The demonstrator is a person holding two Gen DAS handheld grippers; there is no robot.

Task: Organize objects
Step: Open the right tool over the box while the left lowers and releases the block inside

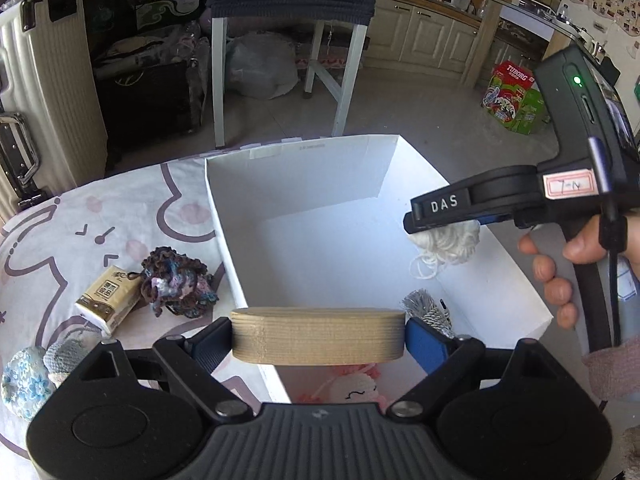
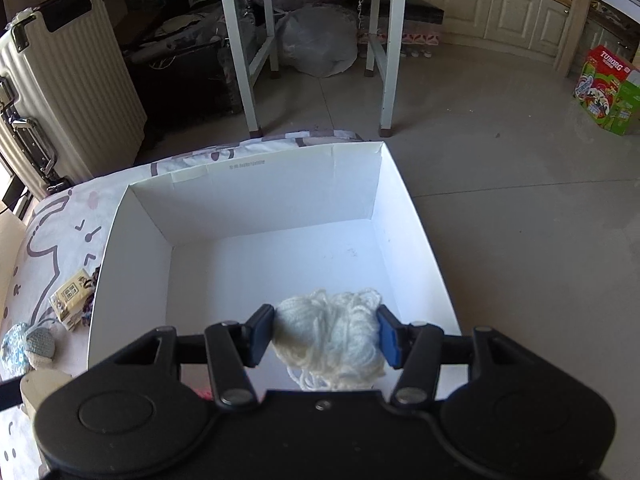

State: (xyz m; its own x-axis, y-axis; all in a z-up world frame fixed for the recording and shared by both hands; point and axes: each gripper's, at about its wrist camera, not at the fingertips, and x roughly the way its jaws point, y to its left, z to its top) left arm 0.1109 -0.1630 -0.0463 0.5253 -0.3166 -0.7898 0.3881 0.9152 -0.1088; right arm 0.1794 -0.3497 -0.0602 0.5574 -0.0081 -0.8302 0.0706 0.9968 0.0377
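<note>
My left gripper is shut on a tan ribbed oval block, with a blue pad pressing on each end. It hangs over the near part of an open white cardboard box. My right gripper is shut on a loose bundle of white yarn above the near end of the same box. In the left wrist view the right gripper reaches in from the right over the box's right side, a person's hand on its grip, and the yarn dangles below its finger. The floor of the box that shows is bare.
On the patterned cloth left of the box lie a tissue pack, a dark crocheted piece and a blue-white knitted ball. A grey tassel and a pink-white plush toy sit near my left fingers. Beyond the table stand a chair and a suitcase.
</note>
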